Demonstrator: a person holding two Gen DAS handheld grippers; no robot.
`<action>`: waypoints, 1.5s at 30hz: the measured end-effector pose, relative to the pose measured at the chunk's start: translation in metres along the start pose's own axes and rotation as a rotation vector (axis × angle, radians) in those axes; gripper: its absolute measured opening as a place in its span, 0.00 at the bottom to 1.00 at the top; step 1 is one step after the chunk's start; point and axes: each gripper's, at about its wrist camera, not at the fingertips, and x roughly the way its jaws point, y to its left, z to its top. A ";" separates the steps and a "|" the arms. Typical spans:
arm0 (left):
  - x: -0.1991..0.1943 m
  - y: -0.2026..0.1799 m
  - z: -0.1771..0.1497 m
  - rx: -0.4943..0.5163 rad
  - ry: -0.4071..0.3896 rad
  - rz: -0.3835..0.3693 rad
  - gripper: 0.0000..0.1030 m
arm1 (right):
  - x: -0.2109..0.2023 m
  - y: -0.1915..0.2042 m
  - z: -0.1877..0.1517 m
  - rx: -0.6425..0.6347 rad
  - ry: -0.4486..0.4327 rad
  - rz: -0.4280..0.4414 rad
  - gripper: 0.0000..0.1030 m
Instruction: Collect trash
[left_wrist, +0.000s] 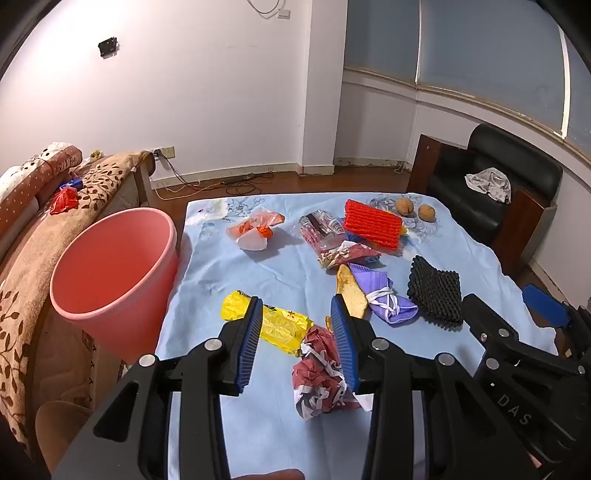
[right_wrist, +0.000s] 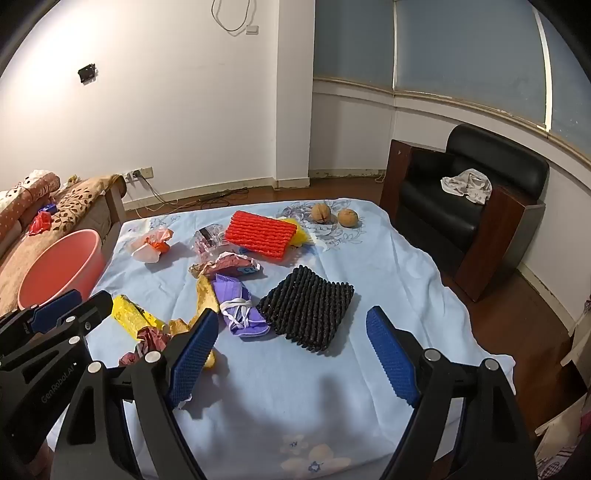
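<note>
- One pink plastic bin (left_wrist: 110, 280), round and smooth-walled, stands just beside the left edge of the light-blue cloth (left_wrist: 280, 424) that covers the table; it serves as the landmark below.
- Two foam mesh sleeves, ribbed and netted: one red (left_wrist: 372, 224) on the far side of the cloth from the bin, one black (right_wrist: 306, 308) well to the bin's right.
- Two round brown walnuts (right_wrist: 334, 215) at the far edge, farthest from the bin.
- One yellow crinkled plastic wrapper (left_wrist: 282, 326), long and flat, the piece nearest the bin.
- One crumpled red-and-white paper wad (left_wrist: 321, 373) touching the wrapper's end away from the bin.
- One purple face mask (left_wrist: 382, 301) with white loops, bunched, between the wad and the black sleeve.
- One gold foil strip (left_wrist: 352, 295) just beside the mask on its bin side.
- One clear bag with orange contents (left_wrist: 255, 230), beyond the bin at the far side.
- One clear striped packet (left_wrist: 319, 229) and one crumpled red wrapper (left_wrist: 347, 254), between the orange bag and the red sleeve.
- Left gripper (left_wrist: 301, 339): blue ribbed pads, jaws partly apart, straddling the yellow wrapper's end and the paper wad; whether the pads press on either cannot be told.
- Right gripper (right_wrist: 291, 354): jaws at full spread, nothing between them, over bare cloth near the black sleeve.
</note>
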 end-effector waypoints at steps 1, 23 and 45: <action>0.000 0.000 0.000 0.000 0.000 0.000 0.38 | 0.000 0.000 0.000 0.000 0.002 0.001 0.79; 0.000 0.000 0.000 -0.004 0.006 -0.004 0.38 | -0.001 0.002 -0.001 -0.005 0.000 -0.003 0.79; 0.000 0.000 0.000 -0.006 0.011 -0.005 0.38 | -0.001 0.003 0.000 -0.006 0.001 -0.004 0.79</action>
